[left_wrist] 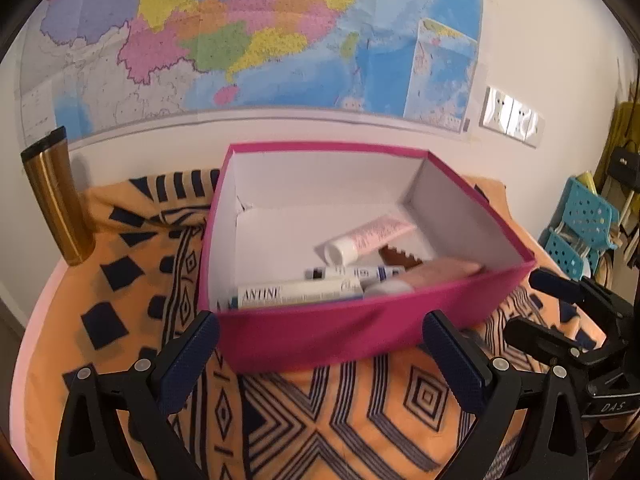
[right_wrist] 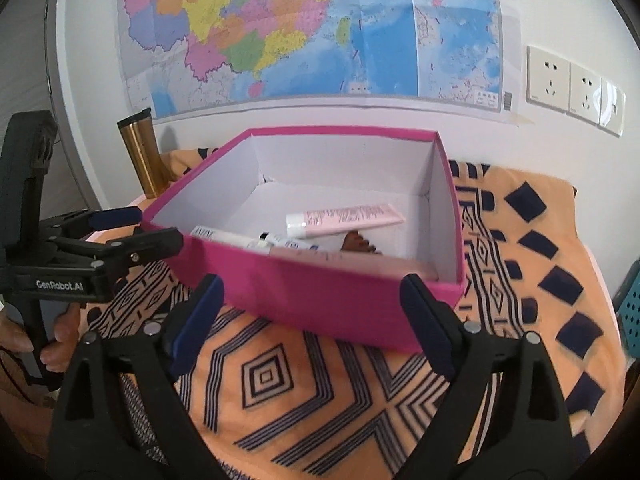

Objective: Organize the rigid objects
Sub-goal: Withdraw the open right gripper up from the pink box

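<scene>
A pink box (left_wrist: pixel 380 320) (right_wrist: pixel 352 304) with a white inside stands on the orange patterned cloth (left_wrist: pixel 320 420). In it lie a pink tube (left_wrist: pixel 372 234) (right_wrist: pixel 348 216), a long white tube (left_wrist: pixel 296 292) (right_wrist: pixel 224 236), a small white tube with a blue band (left_wrist: pixel 356 272), a brown comb (left_wrist: pixel 400 258) (right_wrist: pixel 358 245) and a blurred pinkish piece (left_wrist: pixel 444 272). My left gripper (left_wrist: pixel 320 320) is open just before the box's near wall, nothing between its fingers. My right gripper (right_wrist: pixel 312 286) is open too, empty, in front of the same wall. Each gripper also shows in the other's view: right gripper (left_wrist: pixel 560 320), left gripper (right_wrist: pixel 148 226).
A gold tumbler (left_wrist: pixel 60 204) (right_wrist: pixel 144 152) stands at the back left against the wall. A map hangs above, with wall sockets (right_wrist: pixel 576 88) to its right. A blue perforated basket (left_wrist: pixel 580 224) sits beyond the table's right edge. A hand (right_wrist: pixel 56 344) holds the left gripper.
</scene>
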Available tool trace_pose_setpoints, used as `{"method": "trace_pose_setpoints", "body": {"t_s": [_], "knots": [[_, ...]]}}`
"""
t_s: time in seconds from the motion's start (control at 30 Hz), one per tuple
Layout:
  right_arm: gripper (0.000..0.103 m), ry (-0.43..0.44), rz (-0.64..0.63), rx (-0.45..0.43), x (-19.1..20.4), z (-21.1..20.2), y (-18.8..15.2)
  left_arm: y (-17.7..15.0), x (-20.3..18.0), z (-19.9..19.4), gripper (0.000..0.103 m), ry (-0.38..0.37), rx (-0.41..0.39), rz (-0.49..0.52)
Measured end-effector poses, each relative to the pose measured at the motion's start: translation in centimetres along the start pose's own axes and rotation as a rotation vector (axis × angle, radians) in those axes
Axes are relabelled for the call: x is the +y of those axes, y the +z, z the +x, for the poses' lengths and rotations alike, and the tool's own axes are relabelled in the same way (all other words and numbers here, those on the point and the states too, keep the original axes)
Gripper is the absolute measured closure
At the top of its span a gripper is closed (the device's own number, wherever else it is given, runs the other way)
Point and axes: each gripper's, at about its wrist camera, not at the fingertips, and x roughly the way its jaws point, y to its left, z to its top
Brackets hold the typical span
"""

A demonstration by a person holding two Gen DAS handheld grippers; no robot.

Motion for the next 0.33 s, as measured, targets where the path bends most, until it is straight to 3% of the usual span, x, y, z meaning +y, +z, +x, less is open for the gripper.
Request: {"method": "trace_pose_setpoints", "body": {"t_s": [0.33], "knots": [[0.013,0.018,-0.010,0.014,1.3,-0.5,-1.5,-2.1,-1.3,-1.0,0.000,0.021,-0.004,0.050]]}}
